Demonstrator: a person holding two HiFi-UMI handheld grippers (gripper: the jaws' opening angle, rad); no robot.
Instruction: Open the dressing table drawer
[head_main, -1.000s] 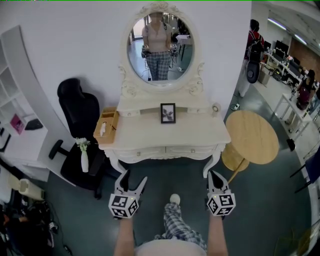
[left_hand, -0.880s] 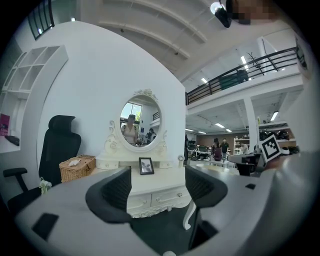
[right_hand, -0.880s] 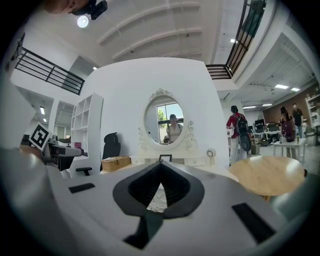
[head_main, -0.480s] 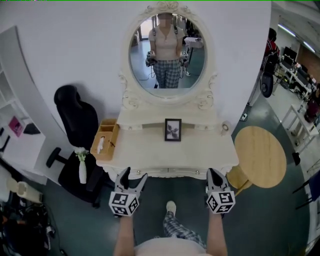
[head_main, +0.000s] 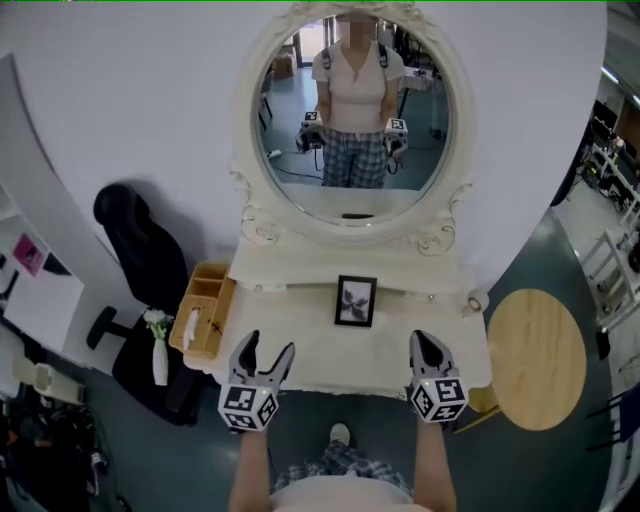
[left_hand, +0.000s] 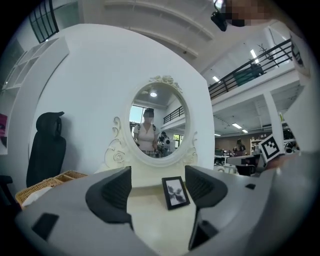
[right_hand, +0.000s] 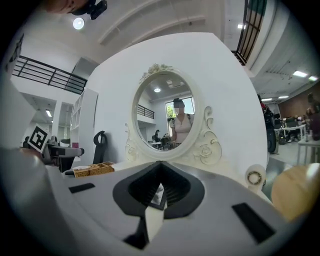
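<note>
Now we count two tools at bench (head_main: 300, 352) edge: left tool (head_main: 268, 348) released, right tool (head_main: 428, 345) clenched empty; one photo frame (head_main: 356, 301).

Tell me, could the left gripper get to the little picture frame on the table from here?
Probably yes. The left gripper hovers at the front edge of the table with jaws apart, and the picture frame stands straight ahead of it, with only bare table between them.
</note>
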